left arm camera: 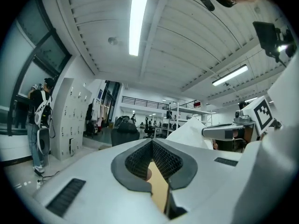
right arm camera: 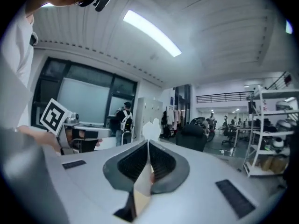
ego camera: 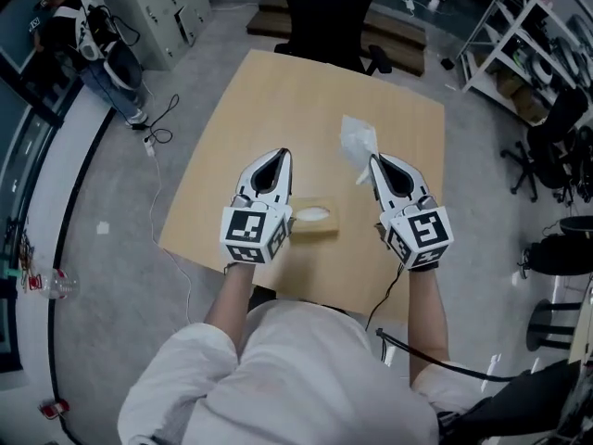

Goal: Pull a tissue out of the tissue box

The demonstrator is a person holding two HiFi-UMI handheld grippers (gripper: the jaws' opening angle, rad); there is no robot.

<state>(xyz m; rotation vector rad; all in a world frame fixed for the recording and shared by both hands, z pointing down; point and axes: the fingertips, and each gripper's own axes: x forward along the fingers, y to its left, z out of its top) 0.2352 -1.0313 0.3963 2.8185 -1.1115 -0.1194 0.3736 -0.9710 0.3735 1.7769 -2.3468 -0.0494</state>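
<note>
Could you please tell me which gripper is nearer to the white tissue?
Right. The right gripper is clamped on the tissue at its lower end; the left gripper is apart from it, off to its left.

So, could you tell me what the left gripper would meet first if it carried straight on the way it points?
Nothing near: the left gripper points level above the table, its way free. The black chair beyond may be first, though depth is unclear.

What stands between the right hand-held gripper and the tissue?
Nothing visible does. The right hand-held gripper is shut on the tissue, held up clear of the tissue box on the table. The left hand-held gripper is beside it, shut and empty.
</note>
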